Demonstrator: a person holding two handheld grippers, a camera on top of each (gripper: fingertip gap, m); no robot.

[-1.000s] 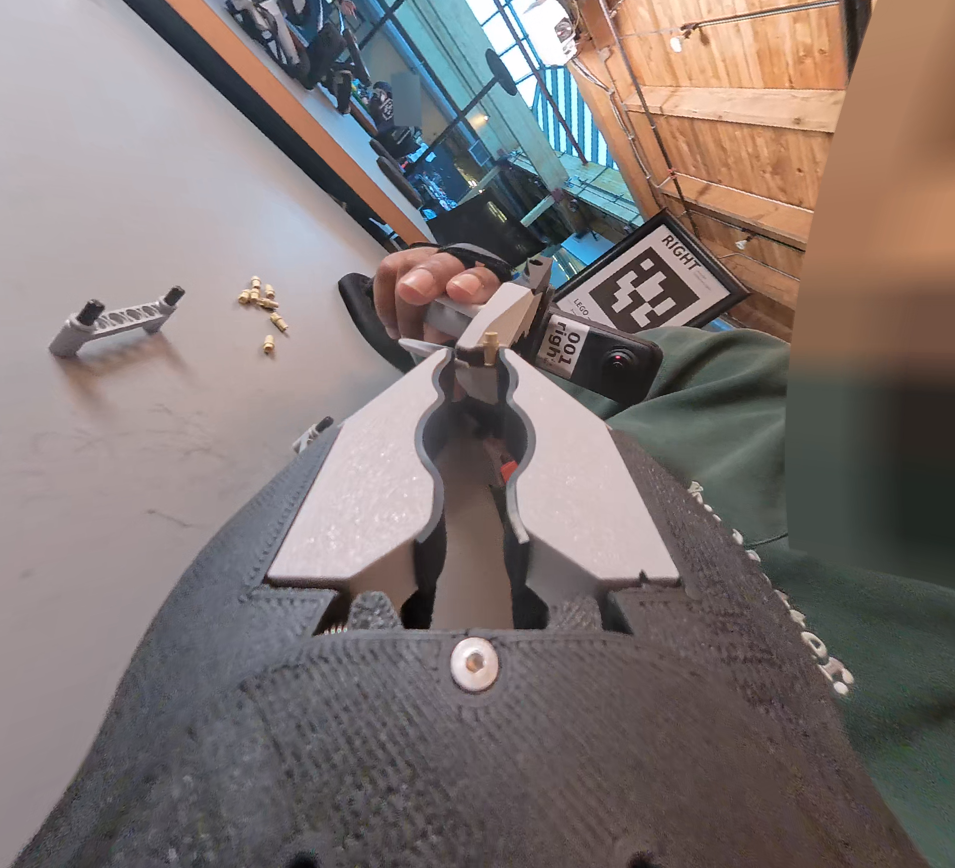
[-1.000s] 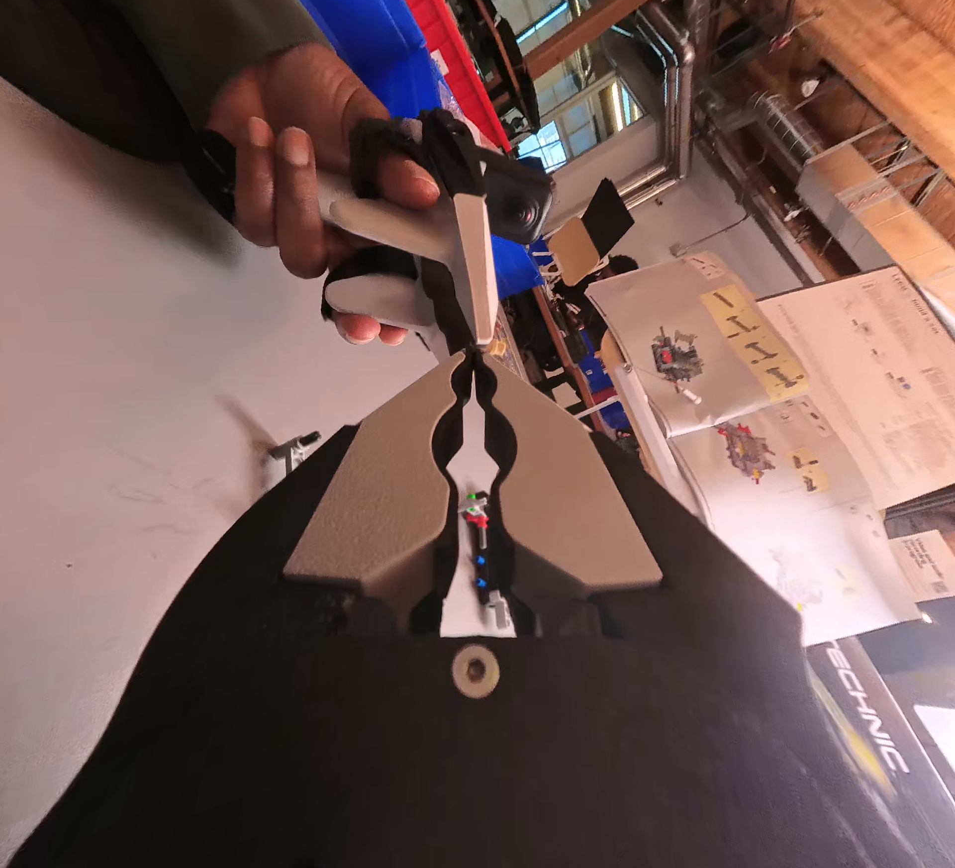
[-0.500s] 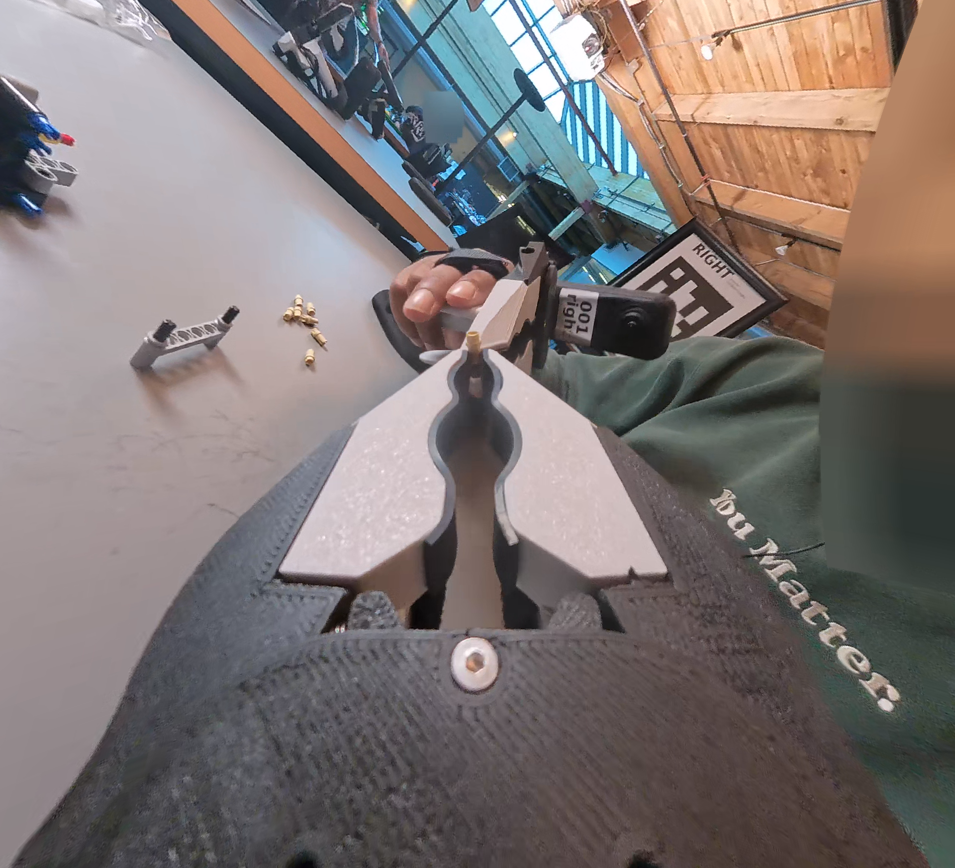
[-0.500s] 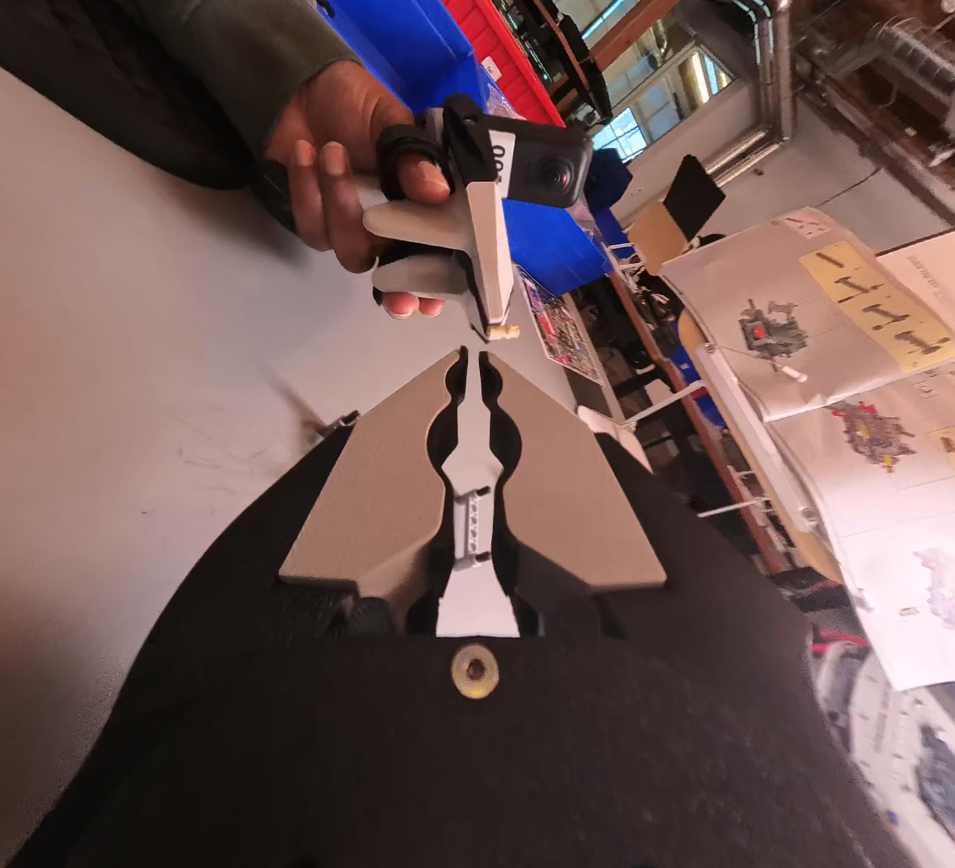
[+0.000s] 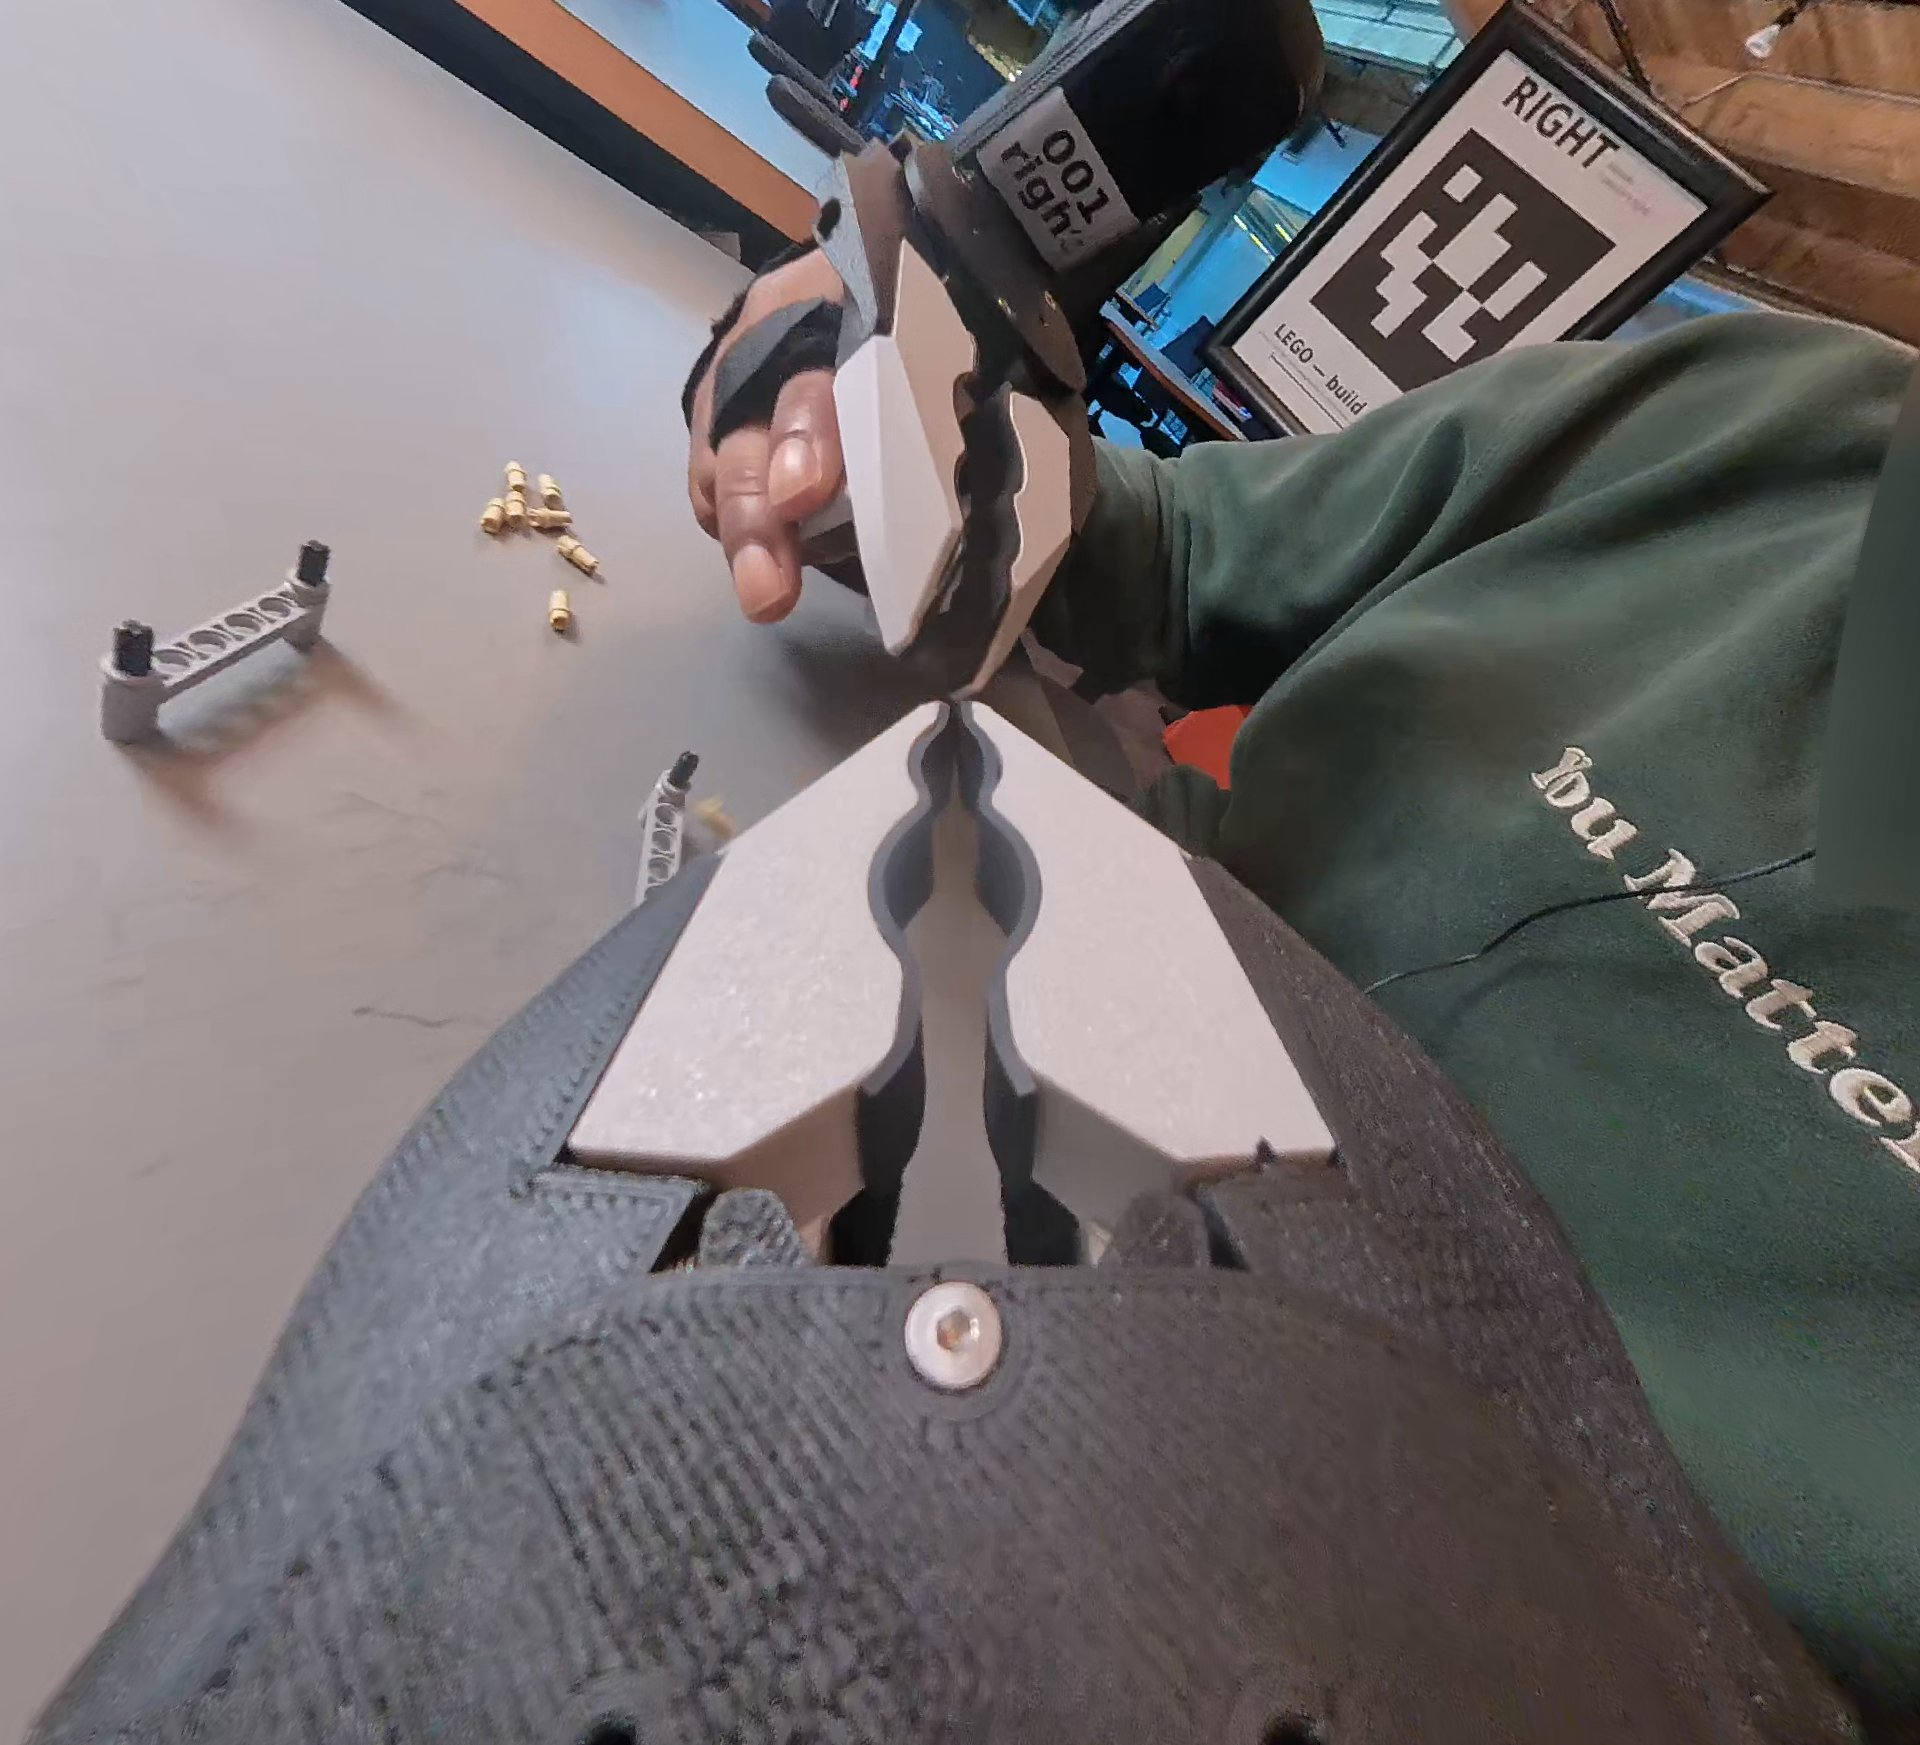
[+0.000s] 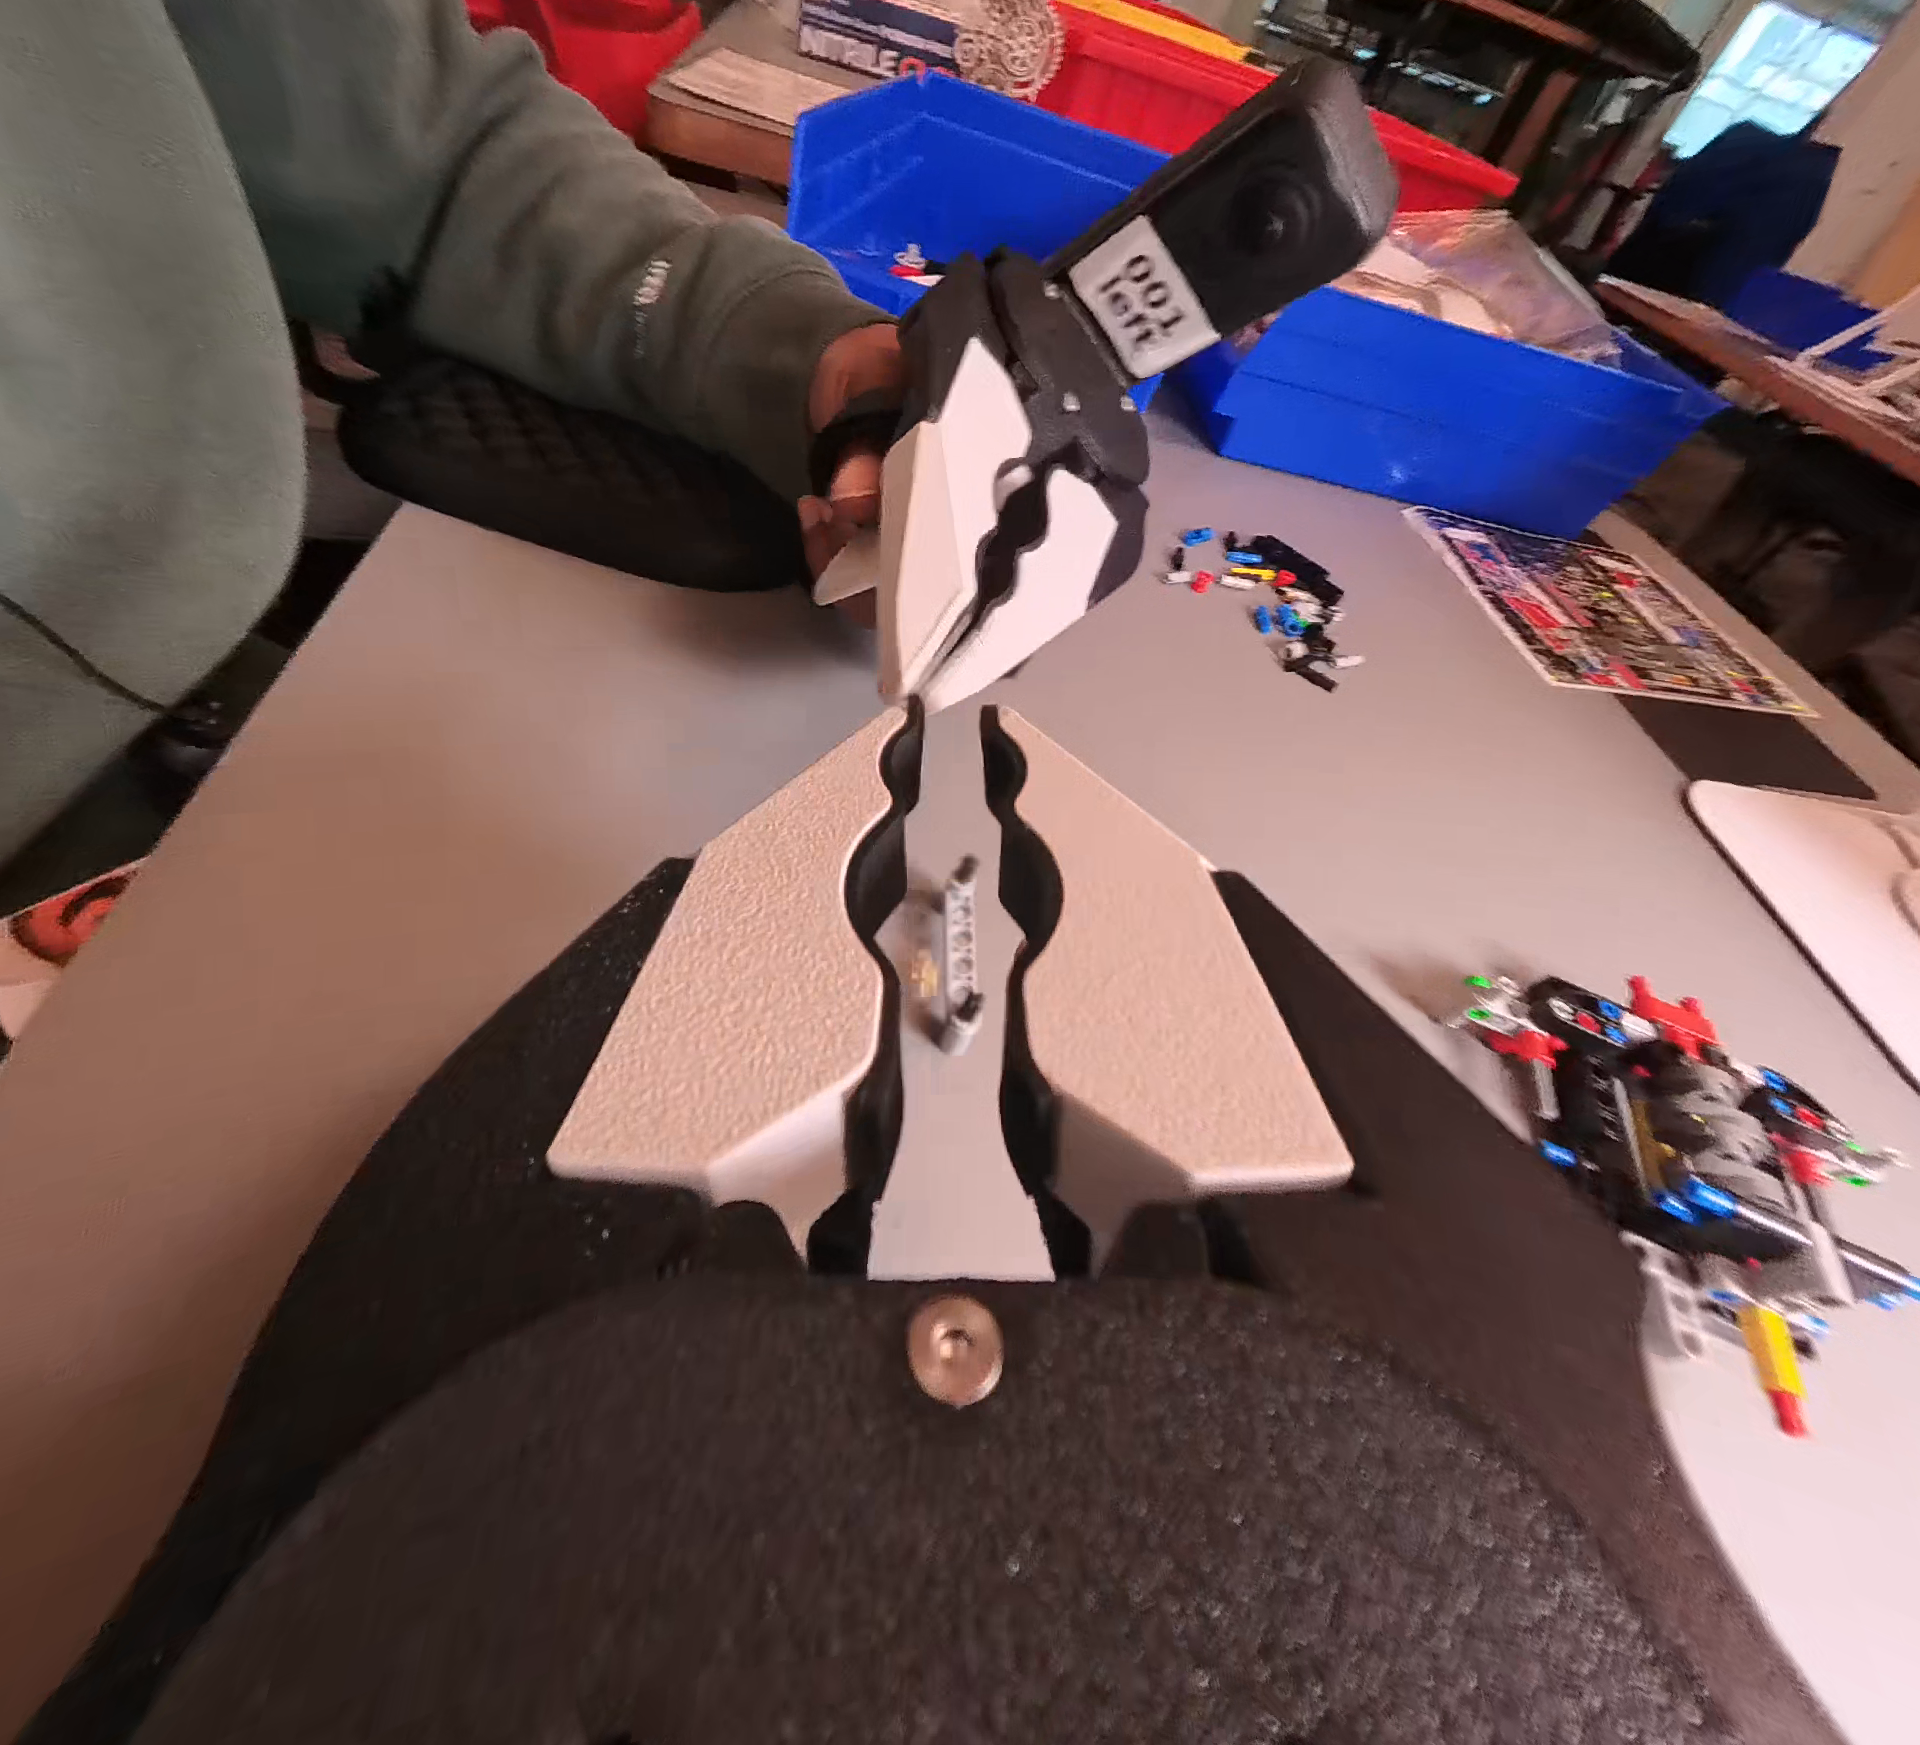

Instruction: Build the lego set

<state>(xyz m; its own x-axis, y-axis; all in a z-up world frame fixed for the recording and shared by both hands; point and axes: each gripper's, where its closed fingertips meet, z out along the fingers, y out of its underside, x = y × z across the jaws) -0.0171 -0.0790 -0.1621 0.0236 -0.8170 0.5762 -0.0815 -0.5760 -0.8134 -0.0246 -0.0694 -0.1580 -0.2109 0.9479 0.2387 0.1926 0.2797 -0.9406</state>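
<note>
My left gripper (image 5: 954, 713) has its jaws nearly together, and no piece shows between the tips. It also shows in the right wrist view (image 6: 920, 693), tilted down. My right gripper (image 6: 951, 719) is slightly open and empty. It meets the left one tip to tip above the table and shows in the left wrist view (image 5: 951, 672). A short grey beam (image 6: 961, 957) lies on the table below the tips, with a tan piece (image 5: 715, 817) beside it. A longer grey beam with two black pins (image 5: 213, 646) and several tan pins (image 5: 535, 511) lie farther left.
A partly built multicoloured model (image 6: 1683, 1145) sits at the right. A pile of small loose parts (image 6: 1268, 594) and a printed sheet (image 6: 1590, 604) lie behind it. Blue bins (image 6: 1403, 386) stand at the back. A framed marker board (image 5: 1475, 241) stands behind the green sleeve (image 5: 1507, 656). Both grippers' tips are close together, under 4 cm apart.
The tan pin that stuck out of my left gripper's tips no longer shows there. My right gripper's jaws have opened a little. Both grippers have swung round and now point down toward the table.
</note>
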